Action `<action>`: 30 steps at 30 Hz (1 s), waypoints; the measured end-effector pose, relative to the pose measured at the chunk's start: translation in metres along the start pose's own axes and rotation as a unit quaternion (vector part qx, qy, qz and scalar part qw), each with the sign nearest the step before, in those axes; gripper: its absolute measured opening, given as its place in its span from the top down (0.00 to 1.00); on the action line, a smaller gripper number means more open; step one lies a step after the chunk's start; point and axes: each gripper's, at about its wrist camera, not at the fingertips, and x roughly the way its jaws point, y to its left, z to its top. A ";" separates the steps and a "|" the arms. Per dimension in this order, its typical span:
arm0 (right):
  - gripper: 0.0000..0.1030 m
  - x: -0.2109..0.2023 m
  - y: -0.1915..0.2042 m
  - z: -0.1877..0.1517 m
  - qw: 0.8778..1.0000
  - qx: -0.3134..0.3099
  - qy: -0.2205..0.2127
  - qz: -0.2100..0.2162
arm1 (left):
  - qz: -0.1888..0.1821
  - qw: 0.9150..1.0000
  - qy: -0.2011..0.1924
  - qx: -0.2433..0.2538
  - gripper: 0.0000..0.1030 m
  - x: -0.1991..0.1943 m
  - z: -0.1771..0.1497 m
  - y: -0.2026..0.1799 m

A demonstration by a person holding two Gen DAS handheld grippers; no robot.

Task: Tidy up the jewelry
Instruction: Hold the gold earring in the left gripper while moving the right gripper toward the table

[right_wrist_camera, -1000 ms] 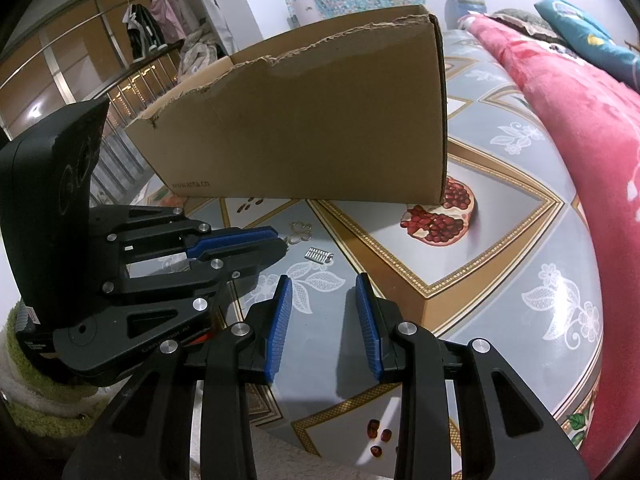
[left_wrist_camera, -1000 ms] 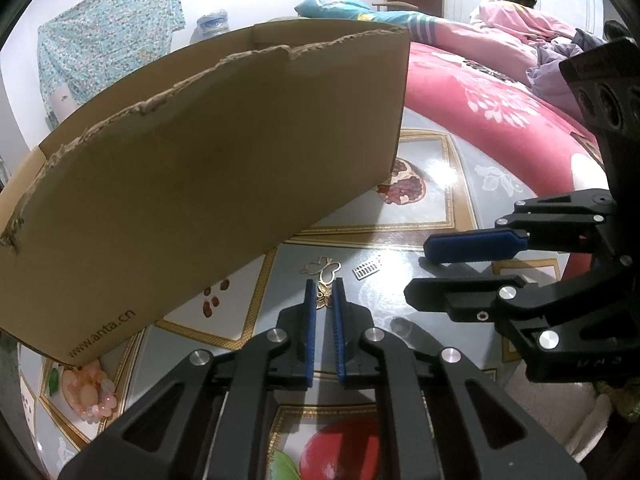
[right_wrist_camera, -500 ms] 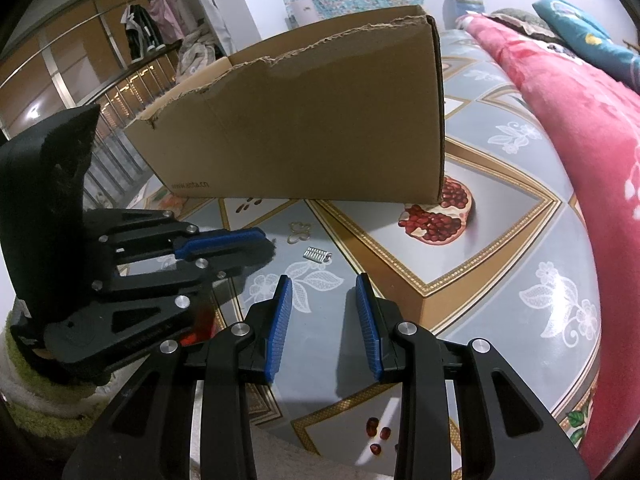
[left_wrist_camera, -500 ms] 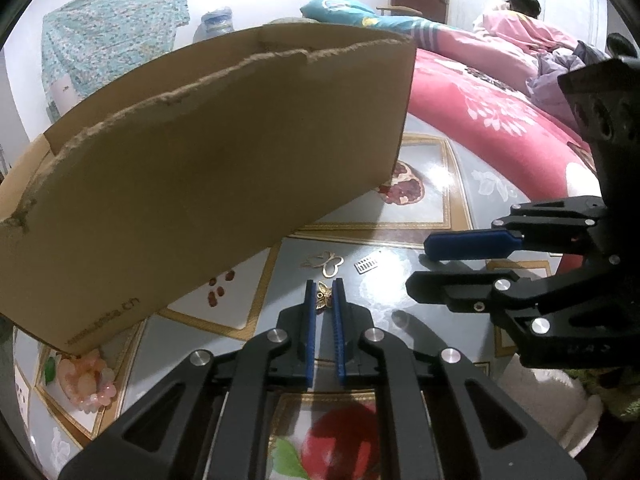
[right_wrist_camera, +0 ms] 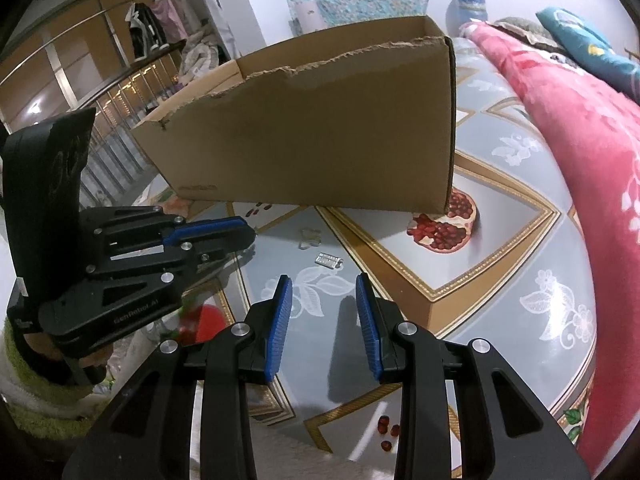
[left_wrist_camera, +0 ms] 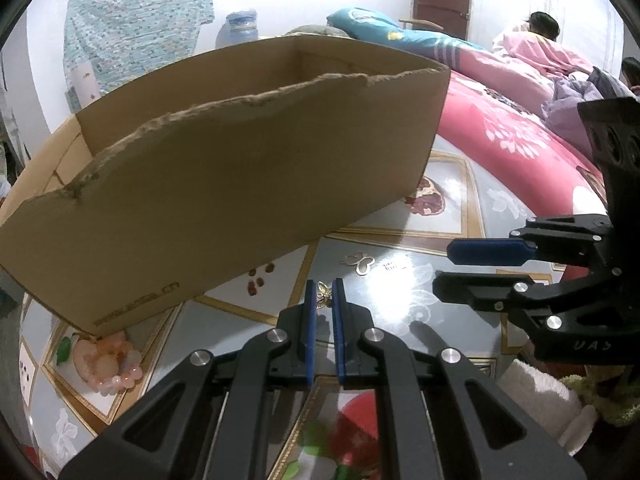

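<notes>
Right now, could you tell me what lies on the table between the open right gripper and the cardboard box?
In the right wrist view, a small silver clasp and a butterfly-shaped piece lie on the table between the right gripper and the cardboard box.

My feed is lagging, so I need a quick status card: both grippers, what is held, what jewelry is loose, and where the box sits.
left gripper: shut on small gold butterfly charm, lifted off the tabletop
right gripper: open, empty, above the tabletop
loose jewelry: butterfly-outline piece and small silver clasp, lying apart on the patterned tablecloth
cardboard box: open top, torn front edge, behind the jewelry
</notes>
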 end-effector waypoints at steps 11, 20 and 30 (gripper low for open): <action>0.70 -0.003 0.004 0.002 1.000 -0.010 -0.009 -0.005 | 0.012 1.000 -0.002 -0.016 0.93 -0.006 -0.006 0.012; 0.70 0.007 0.008 0.015 0.999 -0.046 -0.015 -0.009 | 0.020 0.999 -0.004 -0.031 0.93 -0.010 -0.008 0.020; 0.70 0.033 0.018 0.024 0.997 -0.081 -0.005 -0.010 | 0.018 0.999 -0.005 -0.040 0.93 -0.009 -0.011 0.030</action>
